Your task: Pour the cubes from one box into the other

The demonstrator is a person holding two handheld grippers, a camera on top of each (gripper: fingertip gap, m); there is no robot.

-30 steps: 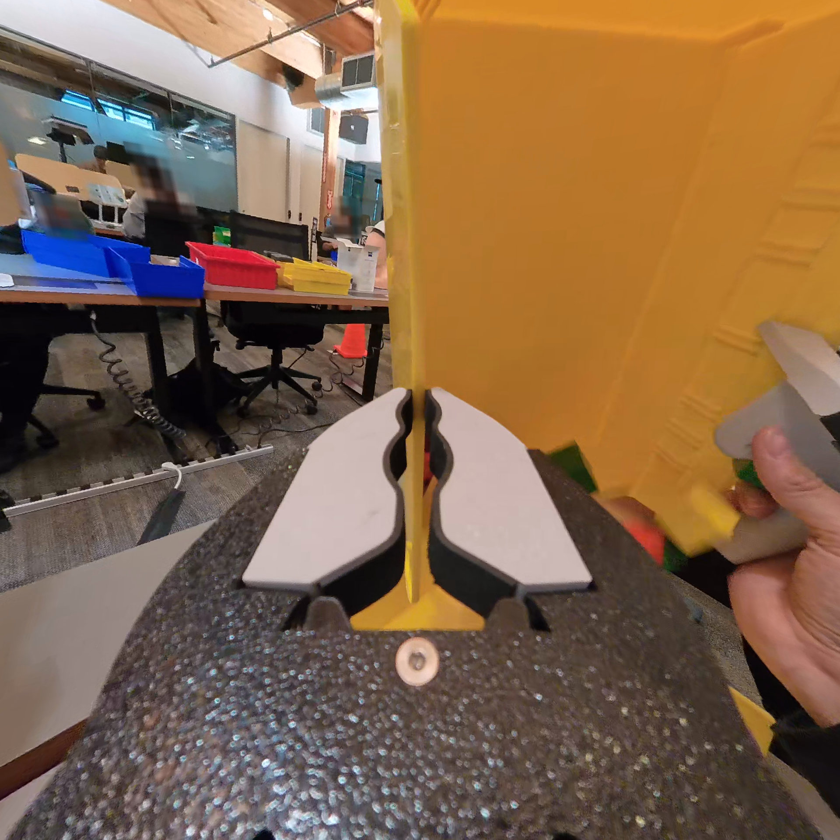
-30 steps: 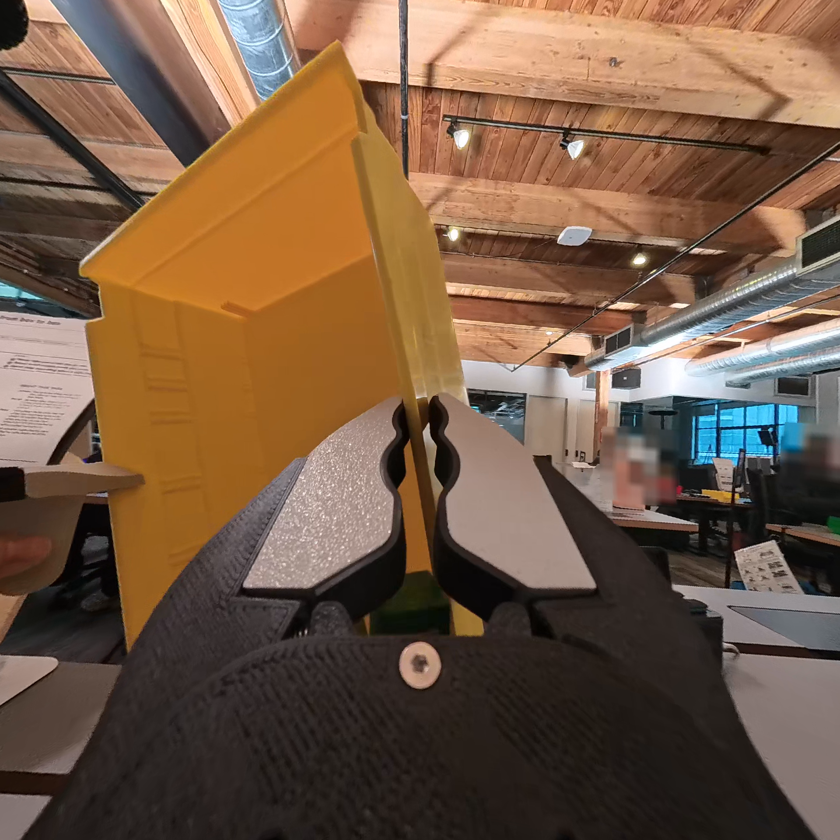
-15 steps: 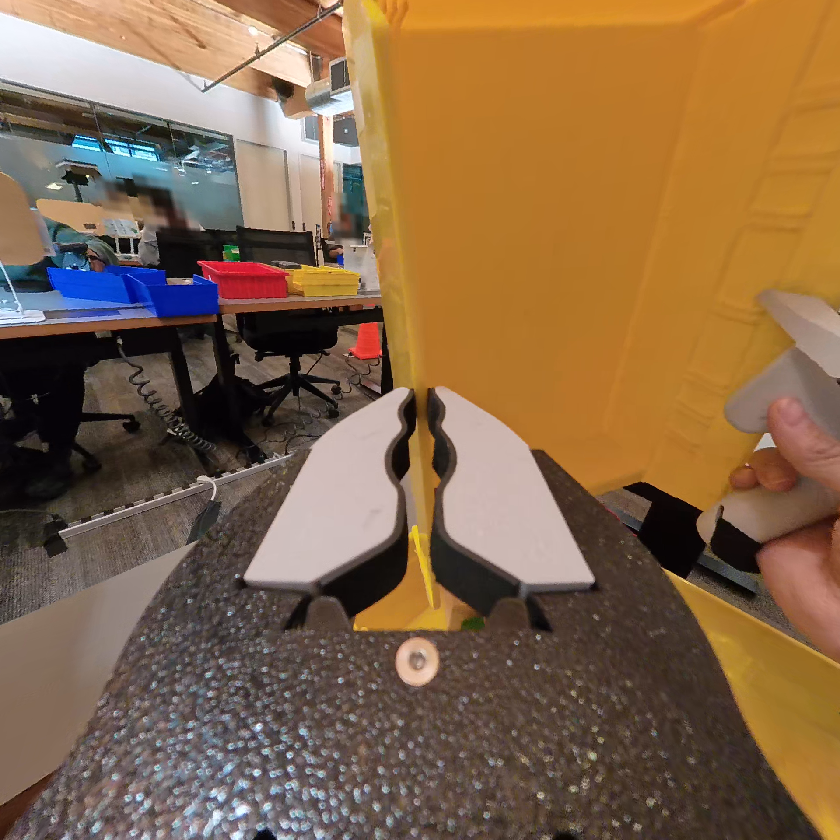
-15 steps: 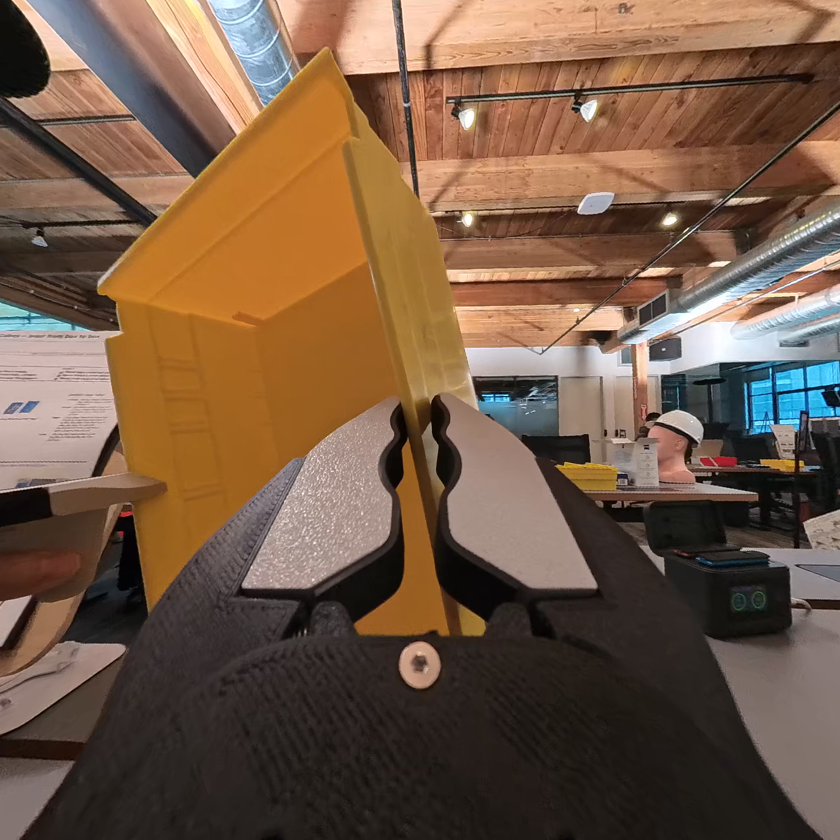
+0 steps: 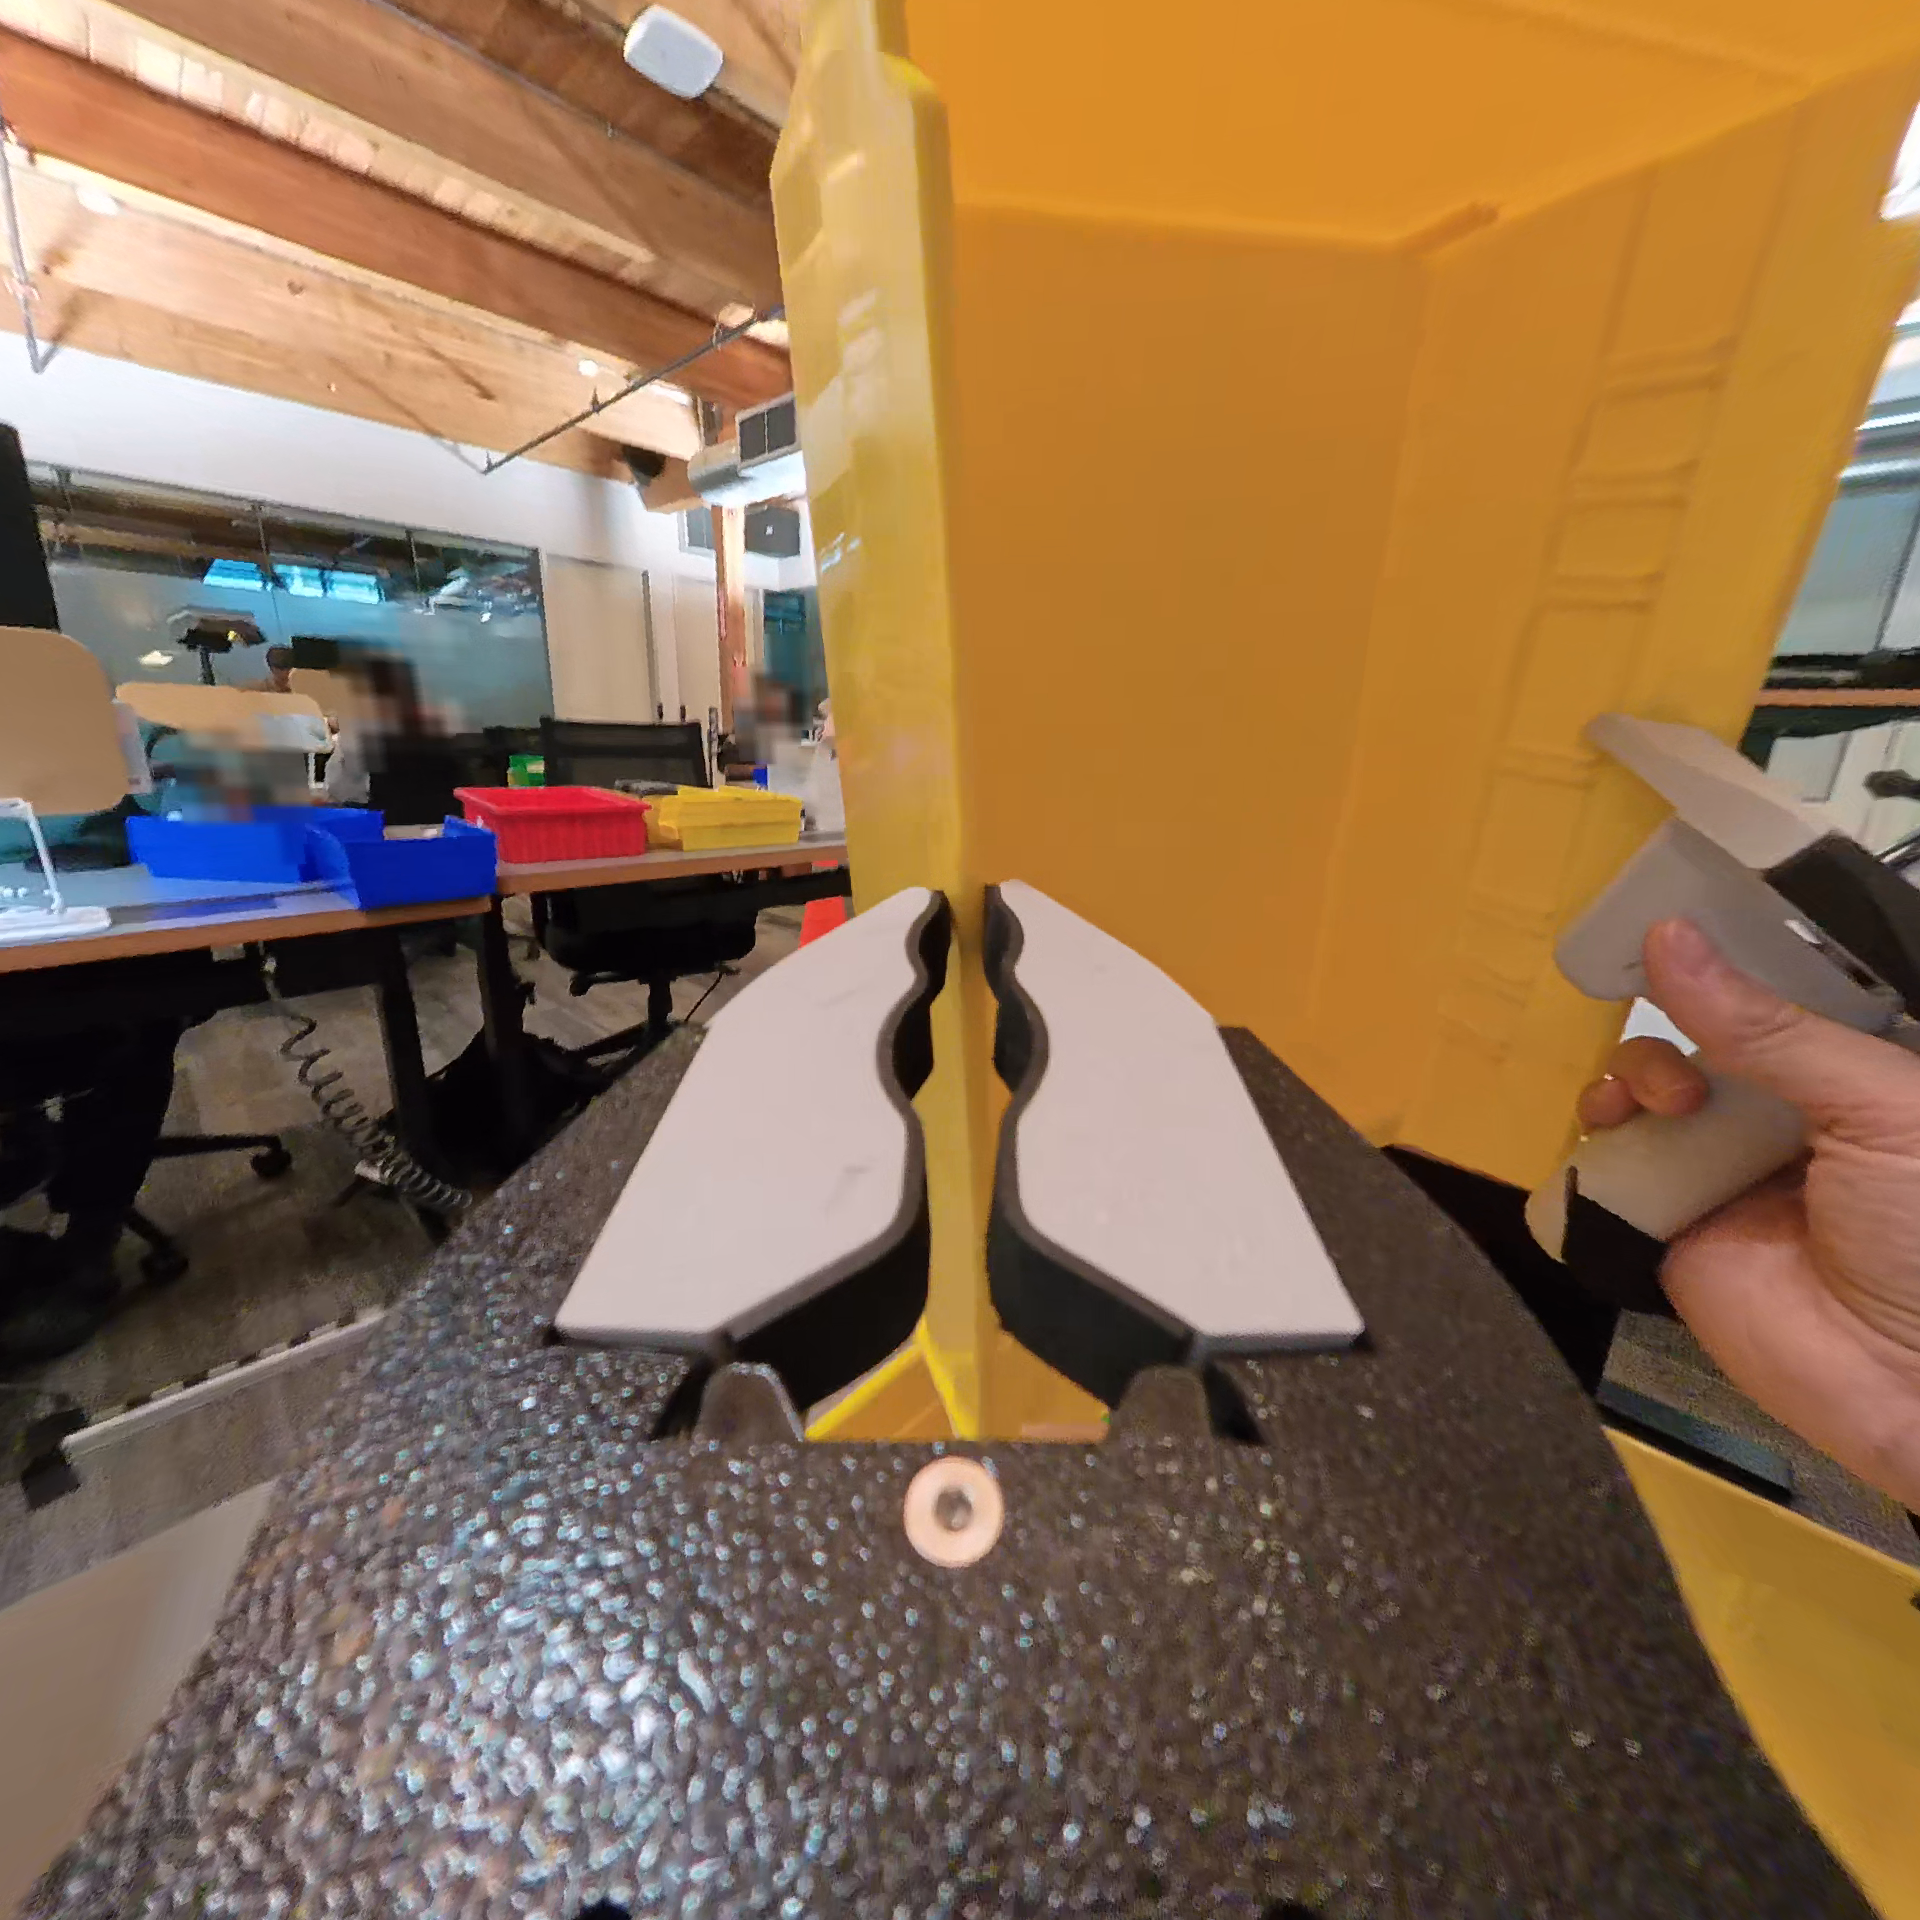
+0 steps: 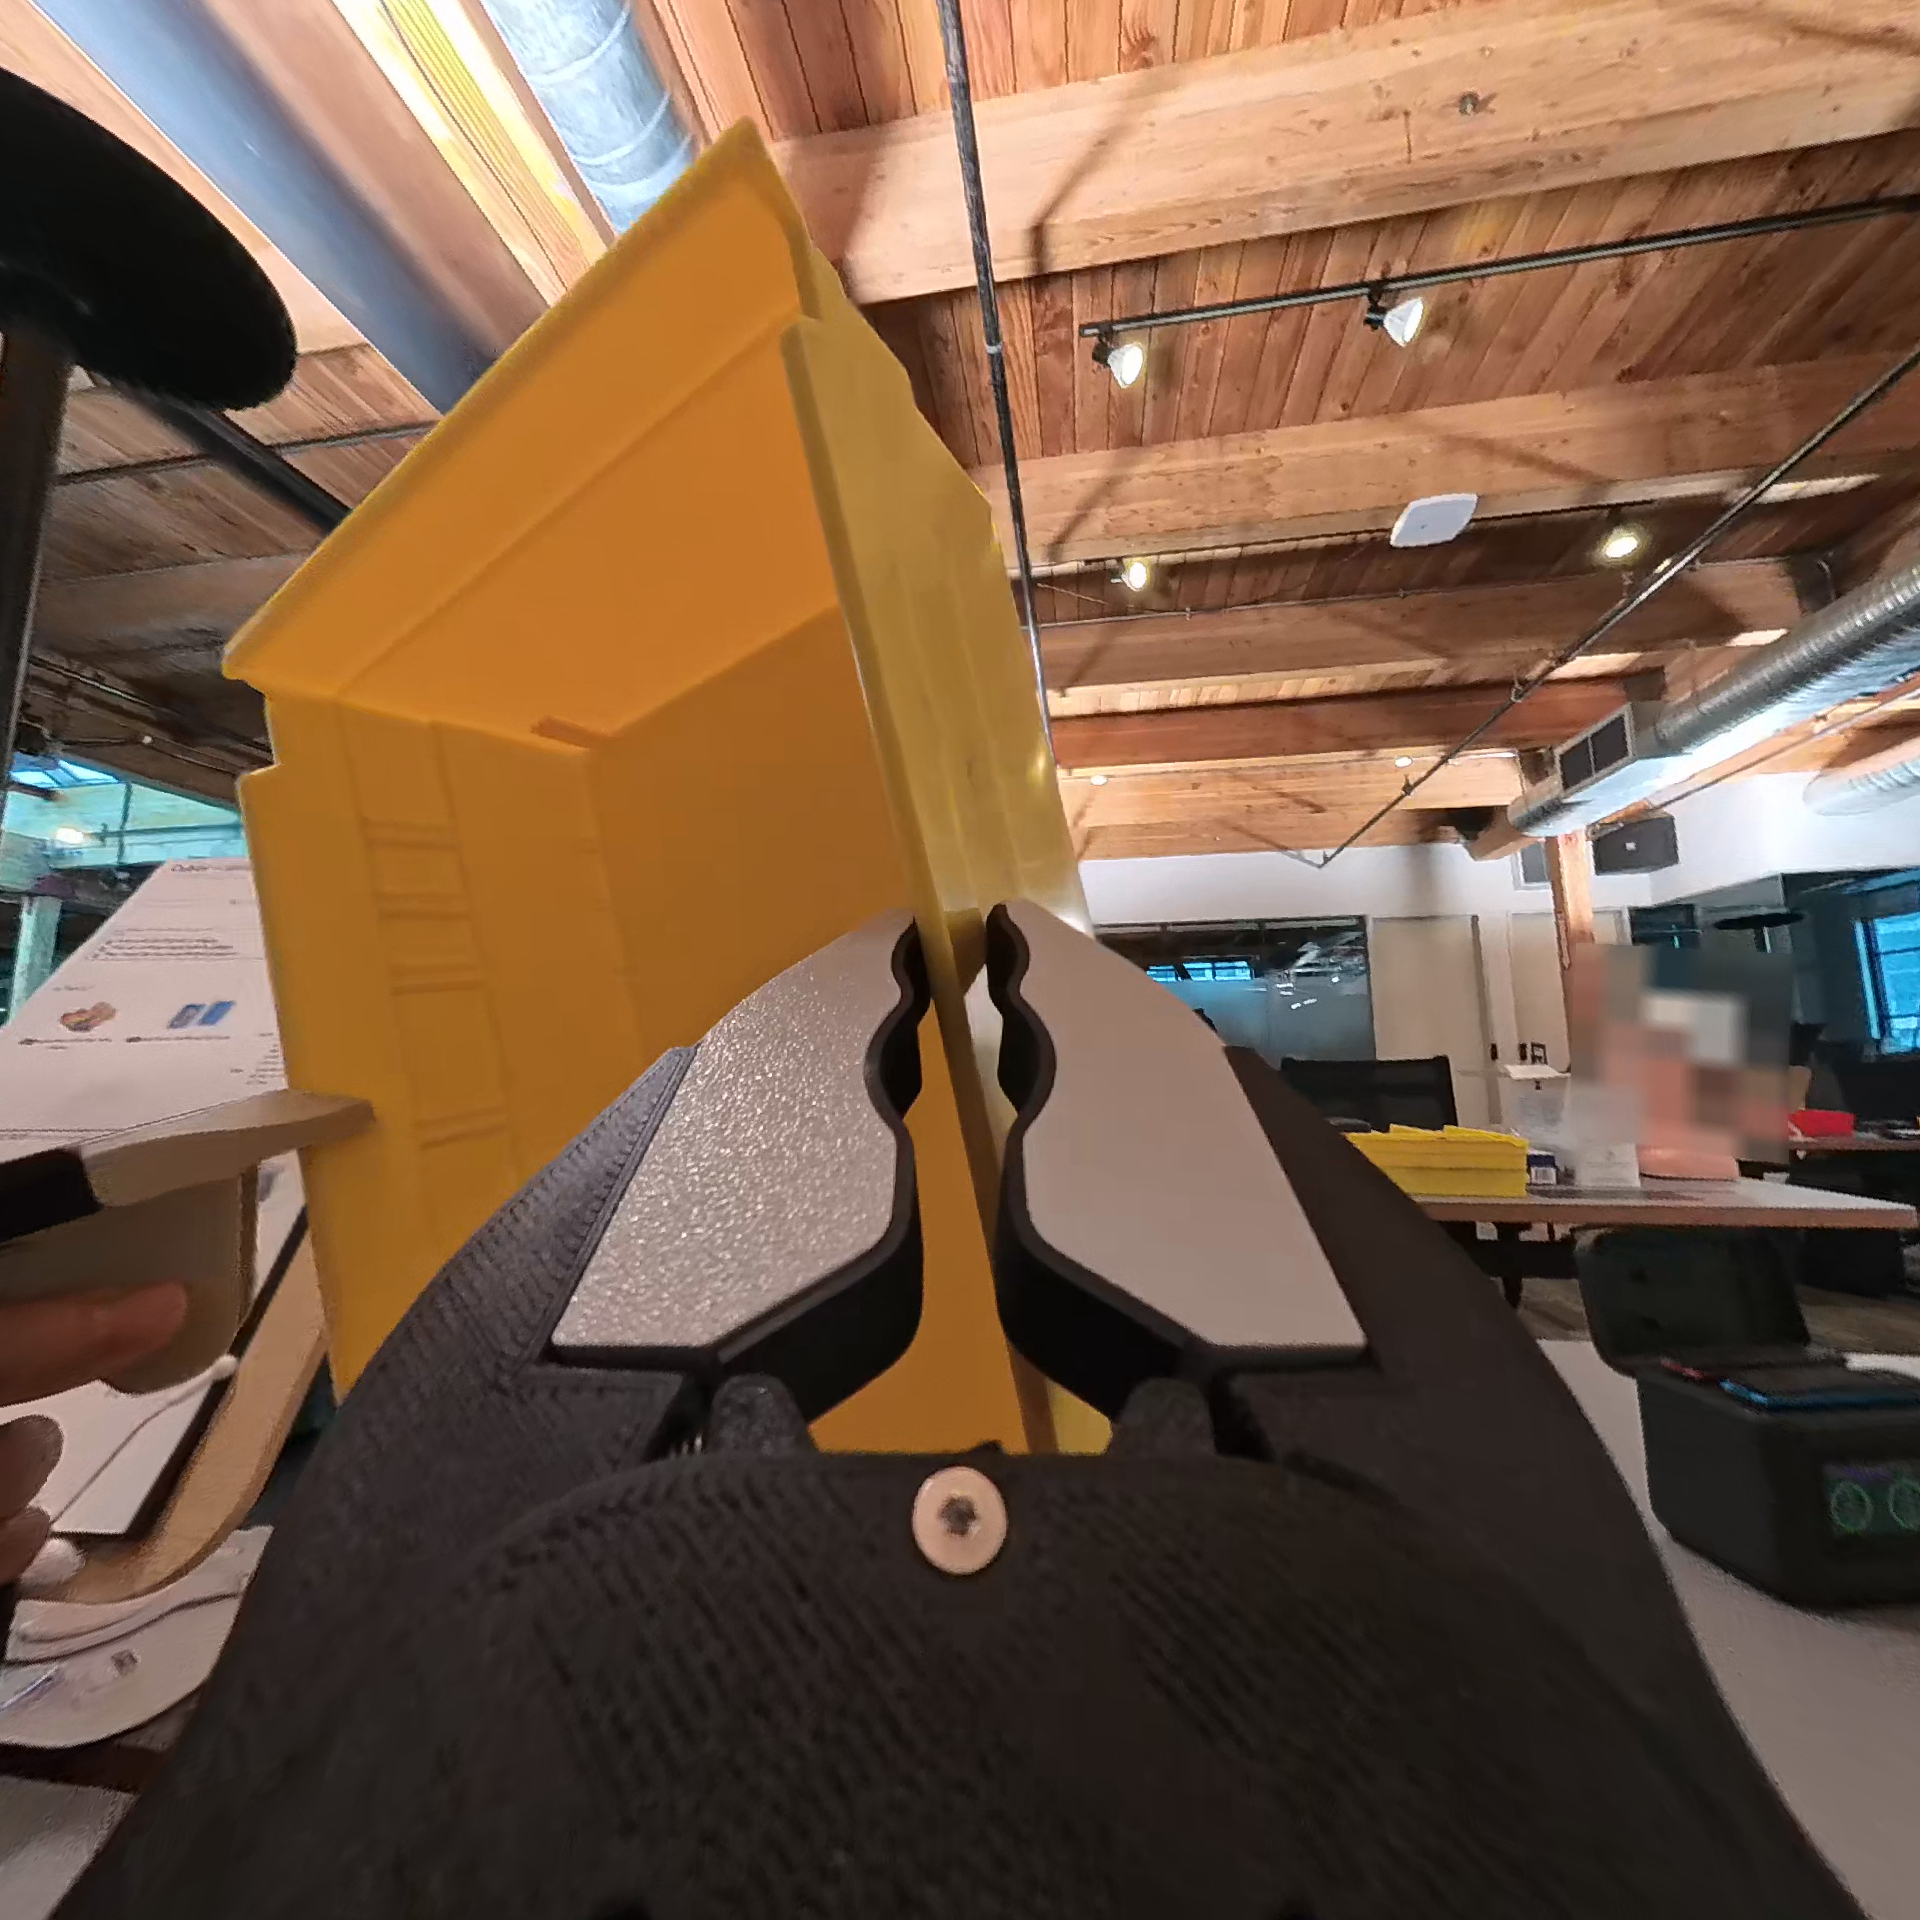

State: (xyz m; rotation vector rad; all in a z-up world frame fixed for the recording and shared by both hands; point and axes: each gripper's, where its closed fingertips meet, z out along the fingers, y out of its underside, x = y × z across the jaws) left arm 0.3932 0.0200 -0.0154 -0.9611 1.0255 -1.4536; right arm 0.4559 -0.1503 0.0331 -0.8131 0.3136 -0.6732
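Observation:
A yellow box [image 5: 1195,675] is held up on end, its open side facing me and its inside empty. My left gripper [image 5: 966,904] is shut on the box's left side wall. My right gripper [image 6: 951,925] is shut on the opposite wall of the same box [image 6: 707,852]. The right gripper and the hand holding it also show in the left wrist view [image 5: 1714,935]. The left gripper shows at the left edge of the right wrist view [image 6: 156,1153]. A corner of a second yellow box [image 5: 1808,1683] lies below at lower right. No cubes are in view.
Desks behind hold blue bins [image 5: 405,862], a red bin [image 5: 561,821] and yellow bins [image 5: 727,816]. An office chair [image 5: 644,935] stands under them. A black device [image 6: 1766,1455] sits on the table to the right. A white poster board [image 6: 156,987] stands at left.
Both grippers have tilted upward with the yellow box. The coloured cubes seen spilling at its lower edge a second ago are gone from view. The second box's corner now shows below.

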